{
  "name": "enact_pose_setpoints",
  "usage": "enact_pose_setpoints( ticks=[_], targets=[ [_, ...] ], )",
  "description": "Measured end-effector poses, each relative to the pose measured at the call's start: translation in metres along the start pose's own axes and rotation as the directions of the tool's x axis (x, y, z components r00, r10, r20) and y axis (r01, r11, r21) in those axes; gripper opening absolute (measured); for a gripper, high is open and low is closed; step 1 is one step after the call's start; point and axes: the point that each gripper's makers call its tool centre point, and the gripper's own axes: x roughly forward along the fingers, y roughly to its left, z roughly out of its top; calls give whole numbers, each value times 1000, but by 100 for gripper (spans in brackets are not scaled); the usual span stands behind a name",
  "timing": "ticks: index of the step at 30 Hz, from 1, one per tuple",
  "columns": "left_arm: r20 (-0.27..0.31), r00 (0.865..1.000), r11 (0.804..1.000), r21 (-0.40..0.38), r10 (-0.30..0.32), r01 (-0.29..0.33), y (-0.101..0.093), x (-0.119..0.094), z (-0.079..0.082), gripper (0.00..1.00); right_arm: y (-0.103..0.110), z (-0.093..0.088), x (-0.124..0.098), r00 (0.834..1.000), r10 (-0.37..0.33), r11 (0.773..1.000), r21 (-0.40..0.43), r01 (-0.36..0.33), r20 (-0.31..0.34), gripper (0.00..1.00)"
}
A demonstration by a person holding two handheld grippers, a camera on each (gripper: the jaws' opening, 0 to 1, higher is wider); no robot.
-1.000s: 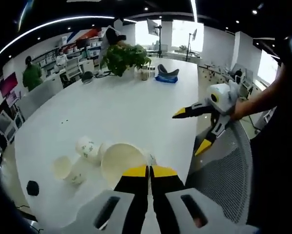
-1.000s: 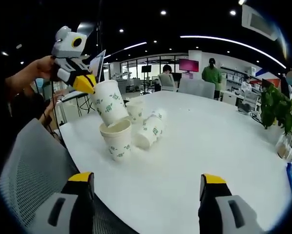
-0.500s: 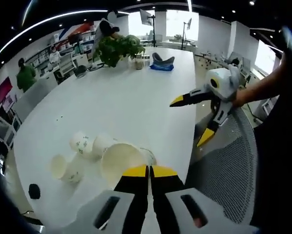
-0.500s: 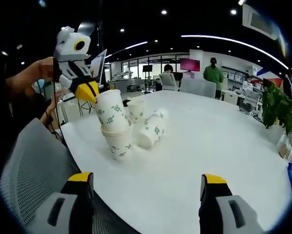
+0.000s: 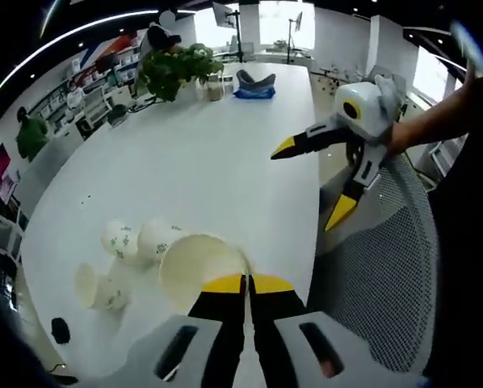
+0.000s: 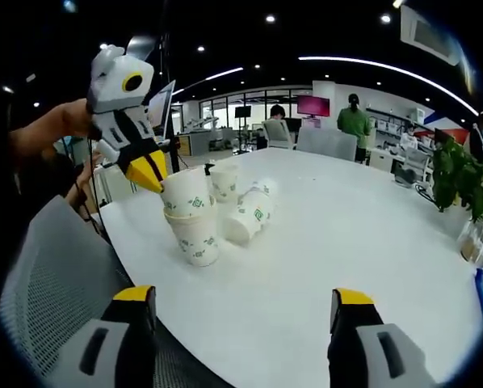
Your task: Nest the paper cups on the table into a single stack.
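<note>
In the right gripper view my left gripper (image 6: 150, 172) is shut on the rim of a white paper cup with green print (image 6: 186, 199). That cup sits partly down inside another upright cup (image 6: 198, 241) near the table's edge. Behind them one cup (image 6: 224, 179) stands upright and two nested-looking cups (image 6: 249, 217) lie on their sides. The left gripper view looks into the held cup (image 5: 199, 265) from above my left gripper (image 5: 245, 284), with lying cups (image 5: 136, 240) and one more cup (image 5: 92, 288) to the left. My right gripper (image 6: 241, 297) hangs open over the table's near edge, also seen as the right gripper (image 5: 310, 182).
The long white table (image 6: 354, 234) stretches away. A potted plant (image 5: 173, 69) and a blue item (image 5: 254, 82) stand at its far end. A grey mesh chair (image 5: 387, 267) sits by the near edge. A small black object (image 5: 60, 330) lies near the cups. People stand in the background.
My left gripper has brought the held cup down from a tilted hover into the upright cup below it. The right gripper stays open and almost still.
</note>
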Motion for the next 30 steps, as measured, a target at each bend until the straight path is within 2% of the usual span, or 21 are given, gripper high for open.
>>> enact_pose_setpoints(
  ticks=[8,13,21,24,28,30],
  targets=[
    [-26,999,999,-12,-45,45,-6,12,-8,0,0,0,0,1000,0,1000,0,0,-3,90],
    [-10,996,995,-46,-84,83,-10,19,-7,0,0,-1,0,1000,-2,1000,0,2,-3,90],
    [-19,994,993,-55,-105,103,-12,27,-11,0,-1,-1,0,1000,-5,1000,2,5,-4,90],
    [-5,993,991,-66,-114,114,-15,28,-9,0,-1,-2,0,1000,-4,1000,2,4,-6,89],
    [-27,993,991,-59,-118,117,-17,34,-13,0,-1,-2,0,1000,-3,1000,3,3,-8,89],
    [-14,992,990,-69,-124,122,-16,35,-14,1,0,-2,0,1000,-2,1000,2,2,-10,89]
  ],
)
